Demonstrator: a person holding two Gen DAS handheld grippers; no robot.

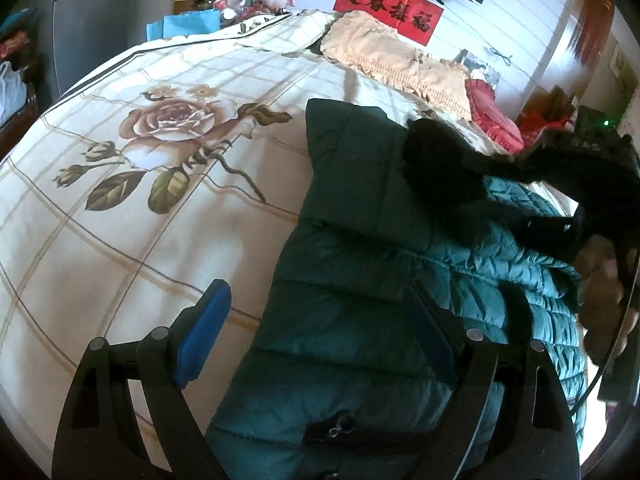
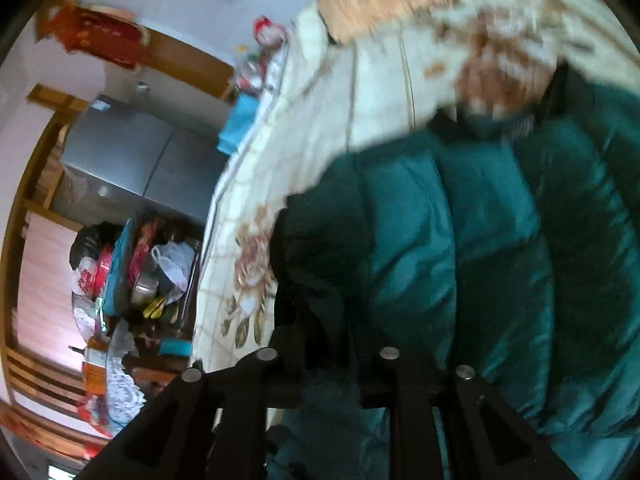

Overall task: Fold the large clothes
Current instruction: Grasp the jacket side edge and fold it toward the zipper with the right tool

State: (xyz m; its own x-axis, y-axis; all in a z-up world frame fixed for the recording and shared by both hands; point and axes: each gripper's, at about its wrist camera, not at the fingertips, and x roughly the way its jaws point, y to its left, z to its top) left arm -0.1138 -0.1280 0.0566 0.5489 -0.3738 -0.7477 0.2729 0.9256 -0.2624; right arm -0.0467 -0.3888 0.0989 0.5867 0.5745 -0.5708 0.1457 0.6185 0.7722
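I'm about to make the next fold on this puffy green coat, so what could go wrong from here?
1. The left gripper is open over the down jacket; its slick, thick padding could slip from the jaws.
2. The black fur trim may bunch inside the fold.
3. The right wrist view is blurred, so the right gripper's hold is uncertain.

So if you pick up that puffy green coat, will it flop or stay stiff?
The coat will probably flop: it already bends in soft folds on the bed. Its puffy quilting suggests it is light for its size. The shiny fabric may be slippery.
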